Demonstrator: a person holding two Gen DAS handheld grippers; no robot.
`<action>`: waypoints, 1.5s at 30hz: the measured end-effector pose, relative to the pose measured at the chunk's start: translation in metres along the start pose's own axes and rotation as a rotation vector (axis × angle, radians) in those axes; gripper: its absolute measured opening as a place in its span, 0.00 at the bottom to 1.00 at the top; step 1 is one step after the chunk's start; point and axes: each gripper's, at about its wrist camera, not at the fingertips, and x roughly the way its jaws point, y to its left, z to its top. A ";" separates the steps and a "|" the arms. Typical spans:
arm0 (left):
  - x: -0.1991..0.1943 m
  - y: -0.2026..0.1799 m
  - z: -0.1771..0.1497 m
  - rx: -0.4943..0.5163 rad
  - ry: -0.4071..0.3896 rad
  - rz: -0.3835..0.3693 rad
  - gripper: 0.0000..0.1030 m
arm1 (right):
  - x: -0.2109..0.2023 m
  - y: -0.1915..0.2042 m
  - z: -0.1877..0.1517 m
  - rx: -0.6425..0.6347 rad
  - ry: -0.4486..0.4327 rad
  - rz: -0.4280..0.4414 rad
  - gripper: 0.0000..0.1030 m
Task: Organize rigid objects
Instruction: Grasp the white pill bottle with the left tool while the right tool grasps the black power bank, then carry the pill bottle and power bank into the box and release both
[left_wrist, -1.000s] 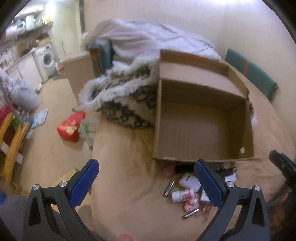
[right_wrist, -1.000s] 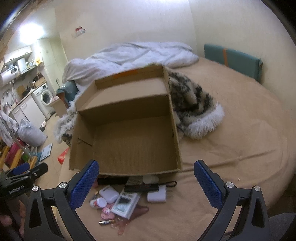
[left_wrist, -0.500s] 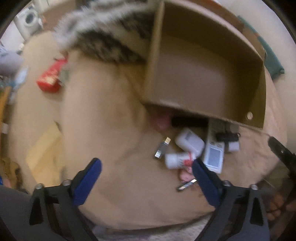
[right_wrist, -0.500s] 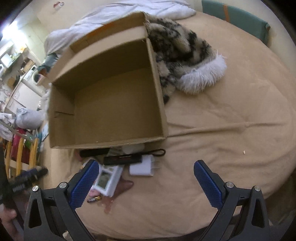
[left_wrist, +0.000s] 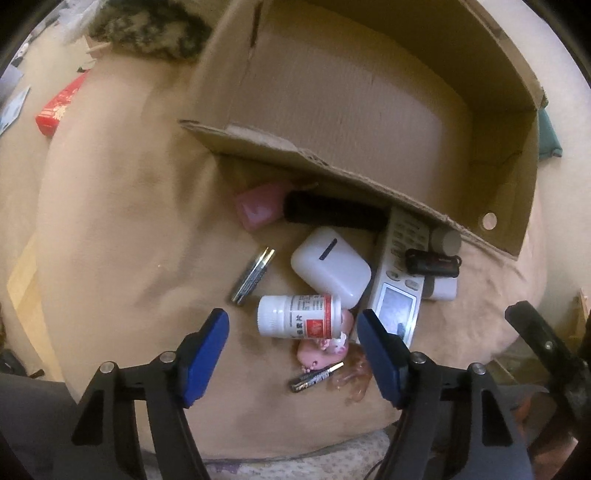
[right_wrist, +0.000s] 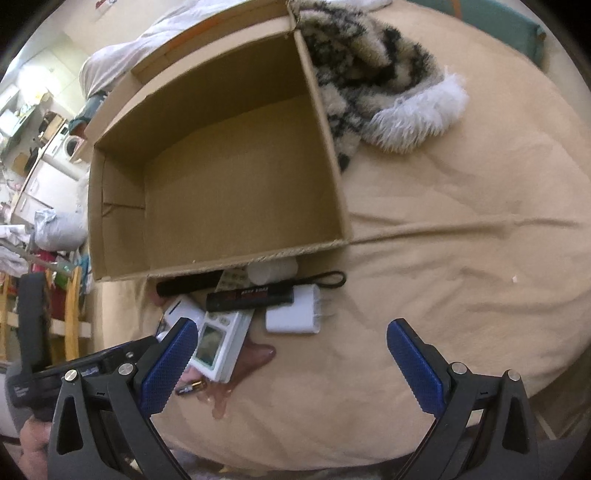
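An empty cardboard box (left_wrist: 369, 110) (right_wrist: 122, 221) lies on the tan bed. A pile of small items sits at its near edge: a white pill bottle (left_wrist: 299, 316) with a red label, a white earbud case (left_wrist: 330, 266), a white remote (left_wrist: 400, 284) (right_wrist: 221, 343), a pink case (left_wrist: 258, 210), a black tube (left_wrist: 332, 215), a black flashlight (right_wrist: 255, 295), a white charger (right_wrist: 293, 318), batteries (left_wrist: 253, 275). My left gripper (left_wrist: 293, 349) is open just above the pill bottle. My right gripper (right_wrist: 291, 363) is open over the bed below the charger.
A furry black-and-white blanket (right_wrist: 376, 85) lies to the right of the box. A red packet (left_wrist: 59, 107) lies on the floor left of the bed. A brownish translucent piece (right_wrist: 255, 356) lies under the remote. The left gripper's body (right_wrist: 74, 369) shows at the right view's lower left.
Both grippers have moved down and closer to the pile. The left one now frames the pill bottle between its open fingers. Both stay open.
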 end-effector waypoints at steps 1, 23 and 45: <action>0.003 -0.001 0.001 0.004 0.004 0.008 0.61 | 0.002 0.001 0.000 0.001 0.003 0.006 1.00; 0.002 -0.011 -0.010 0.062 -0.035 0.105 0.42 | 0.038 0.021 0.027 -0.020 0.144 0.029 1.00; -0.001 -0.021 -0.004 0.078 -0.079 0.221 0.42 | 0.092 0.084 0.023 -0.276 0.211 -0.208 0.84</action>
